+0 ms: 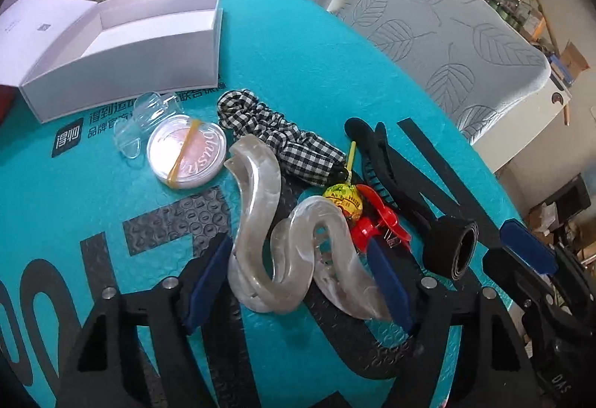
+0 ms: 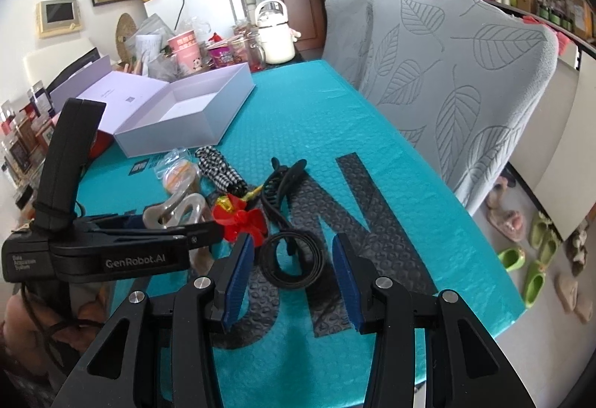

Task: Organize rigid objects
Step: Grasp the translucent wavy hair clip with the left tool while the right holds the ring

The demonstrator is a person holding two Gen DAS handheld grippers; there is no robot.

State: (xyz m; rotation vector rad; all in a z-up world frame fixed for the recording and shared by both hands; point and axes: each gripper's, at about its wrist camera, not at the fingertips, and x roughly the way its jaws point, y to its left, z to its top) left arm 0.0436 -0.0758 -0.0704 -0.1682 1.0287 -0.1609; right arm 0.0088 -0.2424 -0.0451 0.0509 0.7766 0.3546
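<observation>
A pearly, wavy hair clip [image 1: 260, 221] lies on the teal mat [image 1: 298, 46], and my left gripper [image 1: 300, 244] is shut on it, a blue pad against each side. Beside it lie a red clip [image 1: 376, 221], a wrapped lollipop [image 1: 342, 199], a black claw clip [image 1: 376, 162], a checked scrunchie [image 1: 275, 132], a round pink case [image 1: 186, 151] and a clear clip [image 1: 149, 117]. My right gripper [image 2: 292, 270] stands open, with a coiled black band [image 2: 290, 259] between its fingertips and untouched by them. An open white box [image 2: 186, 113] sits at the far left.
Cups, a tub and a white kettle [image 2: 273, 31] crowd the table's far end. Two grey leaf-patterned chair backs [image 2: 465, 72] line the right side. The table's right edge drops to a floor with green slippers [image 2: 532, 277]. A hand grips the left gripper's handle at lower left.
</observation>
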